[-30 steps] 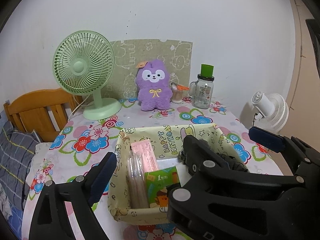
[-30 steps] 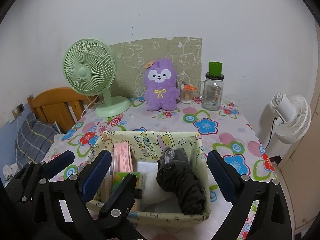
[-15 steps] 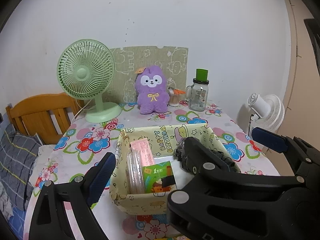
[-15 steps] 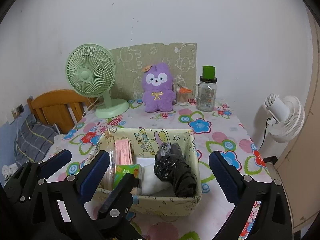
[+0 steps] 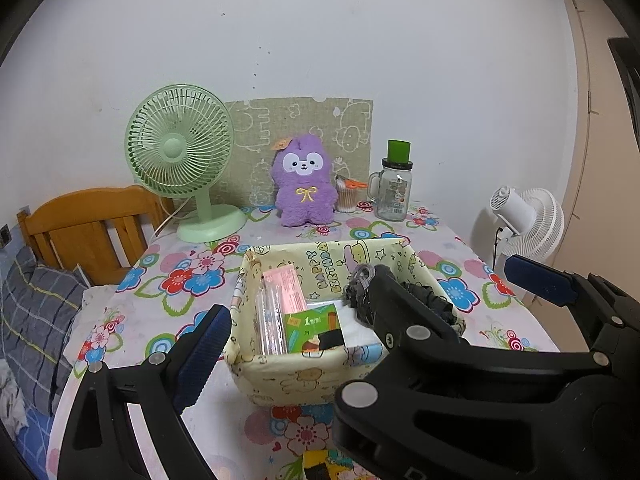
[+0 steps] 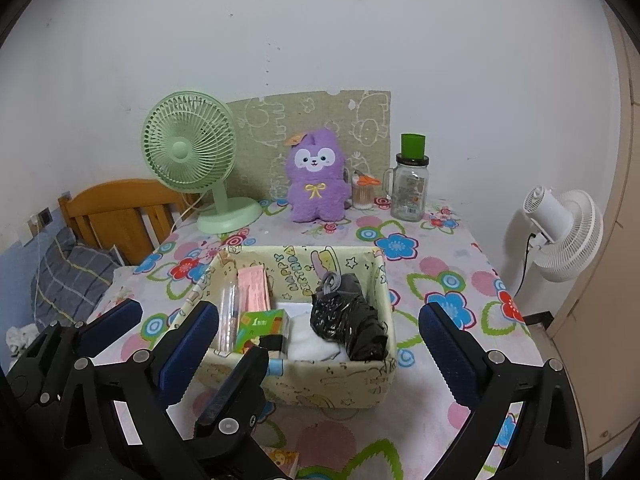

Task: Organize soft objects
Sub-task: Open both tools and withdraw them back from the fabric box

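Observation:
A yellow cartoon-print fabric bin (image 5: 320, 376) (image 6: 340, 380) sits mid-table. It holds a pink packet (image 6: 254, 288), a green box (image 6: 262, 328), a clear tube, white cloth (image 6: 308, 340) and a dark folded umbrella (image 6: 348, 320). A purple plush toy (image 5: 304, 184) (image 6: 318, 176) stands upright at the table's back. My left gripper (image 5: 368, 312) is open and empty, near side of the bin. My right gripper (image 6: 316, 344) is open and empty, also in front of the bin. The right gripper's body hides part of the bin in the left wrist view.
A green desk fan (image 6: 192, 160) stands back left. A glass jar with a green lid (image 6: 410, 184) and a cotton-swab holder (image 6: 362, 194) stand back right. A wooden chair (image 6: 120, 212) and a white floor fan (image 6: 560, 232) flank the floral-cloth table (image 6: 440, 272).
Both grippers have pulled back from the bin and toward me. The bin and plush look smaller and farther. Both stay open and empty.

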